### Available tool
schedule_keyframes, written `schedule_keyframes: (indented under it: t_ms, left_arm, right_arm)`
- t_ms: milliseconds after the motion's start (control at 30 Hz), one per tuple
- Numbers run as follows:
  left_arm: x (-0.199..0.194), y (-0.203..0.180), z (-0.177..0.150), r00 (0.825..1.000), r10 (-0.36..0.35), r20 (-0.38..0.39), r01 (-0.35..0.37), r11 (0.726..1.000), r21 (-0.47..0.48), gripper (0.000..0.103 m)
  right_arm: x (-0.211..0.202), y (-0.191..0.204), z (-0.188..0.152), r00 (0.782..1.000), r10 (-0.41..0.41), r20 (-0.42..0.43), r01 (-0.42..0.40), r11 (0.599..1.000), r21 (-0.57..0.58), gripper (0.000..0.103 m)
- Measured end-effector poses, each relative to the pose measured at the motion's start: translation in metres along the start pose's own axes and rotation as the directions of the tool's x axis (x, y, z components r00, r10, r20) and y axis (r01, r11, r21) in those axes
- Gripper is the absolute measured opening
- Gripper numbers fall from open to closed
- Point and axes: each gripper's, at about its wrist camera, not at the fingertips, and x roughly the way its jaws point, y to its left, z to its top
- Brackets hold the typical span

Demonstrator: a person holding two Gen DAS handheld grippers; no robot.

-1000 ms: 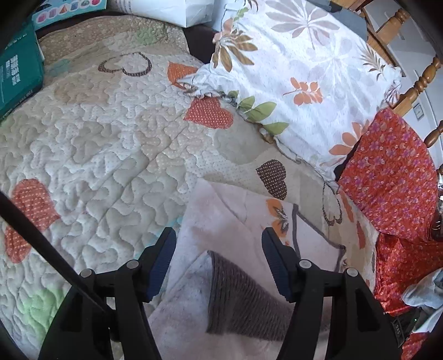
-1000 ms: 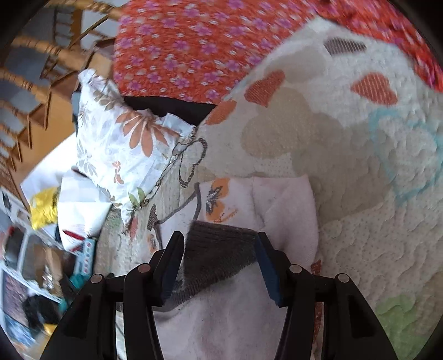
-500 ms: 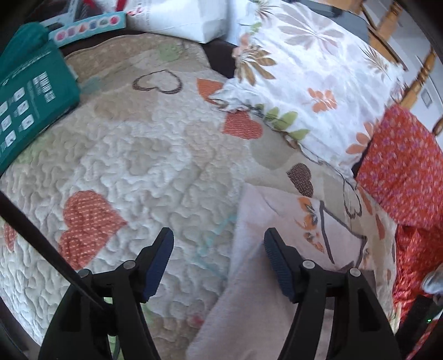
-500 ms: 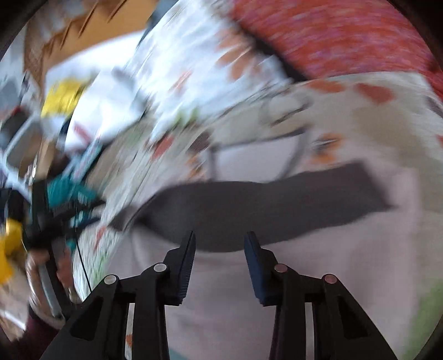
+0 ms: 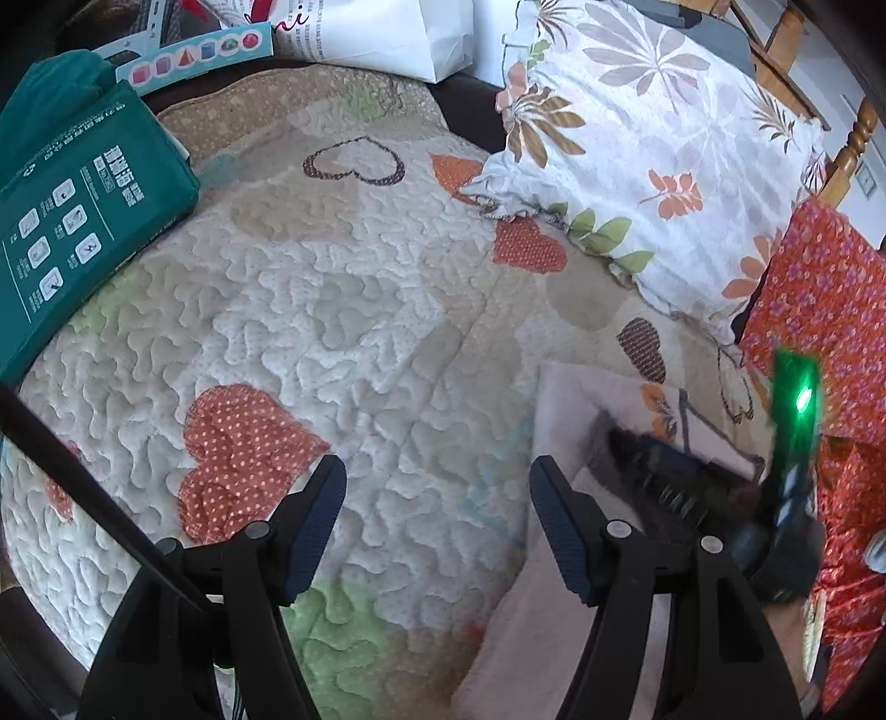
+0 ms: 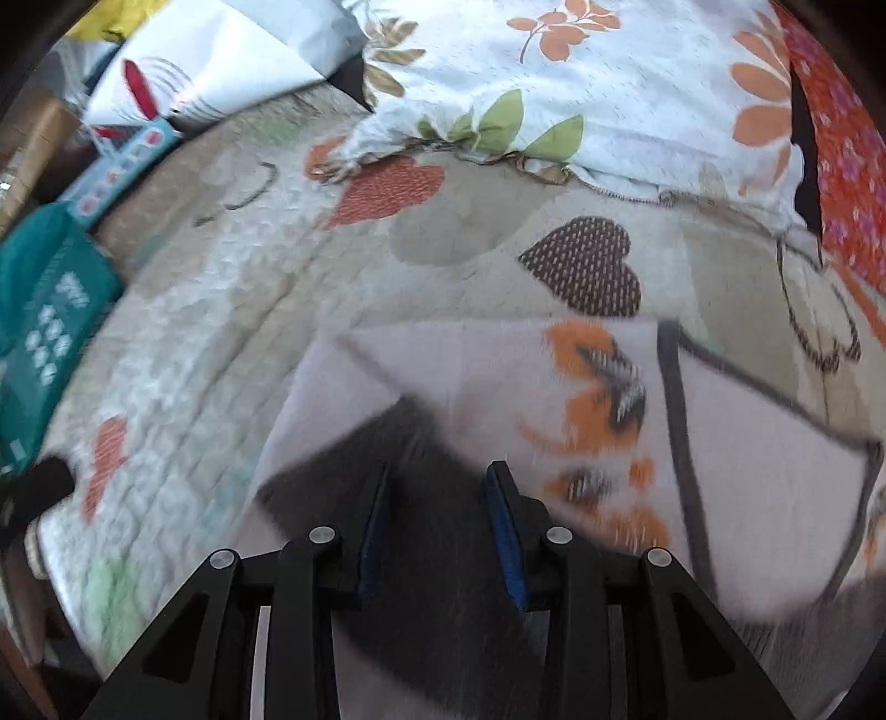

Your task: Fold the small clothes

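A small pale pink garment (image 5: 565,399) with an orange butterfly print and a grey ribbed band lies on the heart-patterned quilt (image 5: 343,310). My left gripper (image 5: 437,471) is open above bare quilt, just left of the garment, with nothing between its fingers. In the right wrist view the garment (image 6: 498,365) fills the lower middle. My right gripper (image 6: 440,473) has narrowed jaws with the grey band (image 6: 437,531) bunched between them; the picture is blurred. In the left wrist view the right gripper (image 5: 637,454) shows as a dark blur on the garment, with a green light above it.
A floral pillow (image 5: 653,144) lies behind the garment, and a red flowered cloth (image 5: 819,310) is at the right. A teal package (image 5: 66,221) sits on the quilt's left edge, with a white bag (image 5: 387,33) behind. A wooden bed frame (image 5: 853,138) stands far right.
My left gripper slid left off the garment onto bare quilt. My right gripper swept sideways and rolled, its jaws narrowed, and the grey band now sits between them.
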Motion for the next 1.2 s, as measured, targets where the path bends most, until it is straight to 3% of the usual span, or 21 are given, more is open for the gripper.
schedule_keyframes:
  t_ms: [100,233,367,533,633,700,767,800,833,967,1100,1200]
  left_arm:
    - [0.005,0.000,-0.005,1.000,0.002,-0.029,-0.001,1.000,0.019,0.068]
    - [0.012,-0.006,-0.015,0.997,-0.011,-0.078,0.016,0.998,0.060,0.068]
    - [0.016,-0.018,-0.029,0.994,0.019,-0.106,-0.005,0.992,0.127,0.068]
    - [0.019,-0.034,-0.050,0.993,0.048,-0.107,-0.025,0.977,0.210,0.068]
    - [0.028,-0.047,-0.064,0.989,0.080,-0.124,-0.042,0.959,0.281,0.068]
    - [0.035,-0.056,-0.073,0.984,0.102,-0.149,-0.044,0.937,0.347,0.059]
    - [0.033,-0.065,-0.081,0.984,0.114,-0.137,-0.045,0.902,0.429,0.024]
    - [0.028,-0.069,-0.083,0.984,0.131,-0.122,-0.061,0.885,0.461,0.012]
    - [0.024,-0.068,-0.085,0.982,0.161,-0.098,-0.096,0.874,0.477,0.007]
    - [0.024,-0.055,-0.089,0.958,0.283,-0.044,-0.227,0.842,0.489,0.006]
    - [0.016,-0.037,-0.072,0.969,0.240,-0.049,-0.202,0.895,0.398,0.006]
    - [-0.003,-0.032,-0.063,0.988,0.153,-0.007,-0.142,0.935,0.325,0.012]
  right_arm:
    - [-0.025,-0.011,0.005,0.998,0.032,0.057,-0.035,0.998,0.060,0.039]
    - [-0.069,-0.031,-0.020,0.996,0.019,0.088,-0.024,0.998,0.057,0.045]
    - [-0.109,-0.071,-0.077,0.997,-0.039,0.068,0.034,0.996,0.082,0.051]
    - [-0.149,-0.142,-0.151,0.991,-0.130,0.044,0.117,0.968,0.224,0.053]
    - [-0.164,-0.173,-0.188,0.989,-0.143,0.032,0.127,0.945,0.301,0.055]
    - [-0.167,-0.185,-0.205,0.990,-0.141,0.028,0.124,0.935,0.332,0.055]
    - [-0.169,-0.188,-0.217,0.988,-0.150,0.033,0.129,0.930,0.343,0.055]
    - [-0.170,-0.188,-0.221,0.986,-0.161,0.039,0.138,0.929,0.343,0.055]
    - [-0.171,-0.188,-0.224,0.983,-0.179,0.045,0.154,0.928,0.339,0.055]
    - [-0.173,-0.185,-0.237,0.973,-0.226,0.049,0.199,0.926,0.321,0.055]
    - [-0.179,-0.187,-0.248,0.946,-0.324,0.018,0.301,0.896,0.327,0.056]
    - [-0.189,-0.203,-0.261,0.956,-0.293,0.034,0.252,0.872,0.419,0.060]
